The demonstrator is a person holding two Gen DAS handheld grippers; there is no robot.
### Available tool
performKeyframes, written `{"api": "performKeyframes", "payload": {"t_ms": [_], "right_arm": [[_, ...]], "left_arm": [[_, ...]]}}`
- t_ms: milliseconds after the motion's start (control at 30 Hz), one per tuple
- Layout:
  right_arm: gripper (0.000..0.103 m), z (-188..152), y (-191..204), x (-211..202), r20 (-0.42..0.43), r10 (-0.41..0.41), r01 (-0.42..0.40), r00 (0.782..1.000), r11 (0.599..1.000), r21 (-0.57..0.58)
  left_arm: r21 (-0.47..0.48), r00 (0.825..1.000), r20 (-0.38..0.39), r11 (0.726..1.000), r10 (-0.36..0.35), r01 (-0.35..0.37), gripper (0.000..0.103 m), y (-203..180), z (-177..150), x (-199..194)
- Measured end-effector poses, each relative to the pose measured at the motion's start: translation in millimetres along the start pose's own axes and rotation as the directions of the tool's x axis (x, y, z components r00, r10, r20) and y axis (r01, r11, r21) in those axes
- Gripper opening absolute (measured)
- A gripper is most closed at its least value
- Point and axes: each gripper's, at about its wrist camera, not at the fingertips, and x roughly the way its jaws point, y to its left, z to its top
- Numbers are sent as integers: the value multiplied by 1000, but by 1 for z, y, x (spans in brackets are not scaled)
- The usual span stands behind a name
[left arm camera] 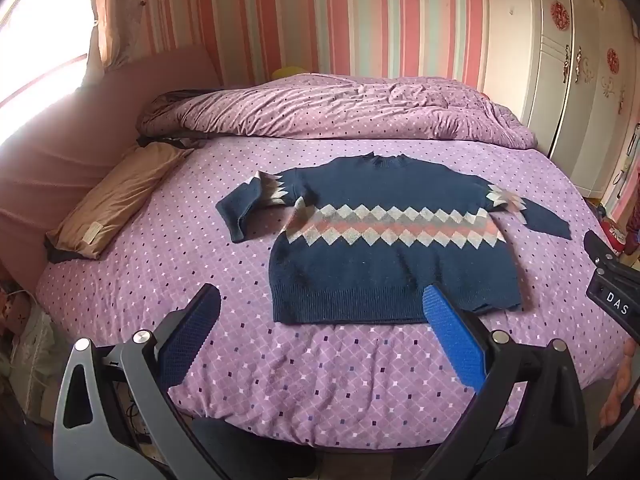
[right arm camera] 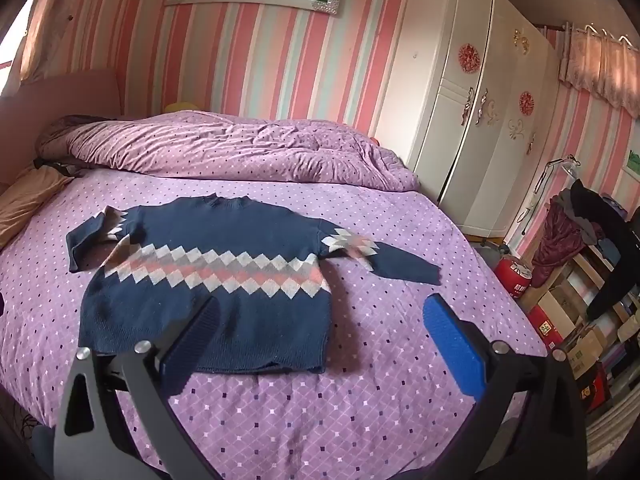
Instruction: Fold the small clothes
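1. So: navy knit sweater w/ diamond band lies flat, front up, mid-bed on the purple sheet; viewer's-left sleeve doubled back, other sleeve out straight.
2. Likely soft, limp, light; knit should grip, not slip, but will sag and stretch if lifted by one point.
3. Best holds, prob.: ribbed hem corners, shoulder seams or cuffs.
4. Left tool wide, empty, above the sheet near the hem.
5. Right tool wide, empty, over the hem's right corner.
6. Duvet bunched behind.

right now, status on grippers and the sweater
Left gripper open, right gripper open, both empty. Sweater flat on bed, one sleeve doubled back. Nothing in the way.
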Motion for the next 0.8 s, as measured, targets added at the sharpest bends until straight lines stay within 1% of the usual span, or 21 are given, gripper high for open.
{"api": "performKeyframes", "payload": {"t_ms": [133, 167, 433, 633, 800], "right_arm": [[101, 0, 1, 1, -9, 7, -7, 1000, 1000, 1], [101, 0, 1, 1, -9, 9, -9, 1000, 1000, 3], [101, -6, 4, 3, -22, 53, -53, 998, 999, 11], [101, -6, 3, 2, -17, 75, -75, 997, 997, 21], [101, -4, 6, 3, -18, 87, -87, 996, 996, 29]], "left_arm": [[5, 1000, 11, 1000, -4, 4, 100, -3, -1, -2], [-2, 1000, 6, 1000, -15, 15, 100, 0, 2, -1], [9, 1000, 16, 1000, -2, 2, 100, -6, 4, -5], [6, 1000, 15, 1000, -3, 3, 100, -2, 8, -3], [5, 1000, 21, 1000, 14, -14, 100, 2, 7, 0]]}}
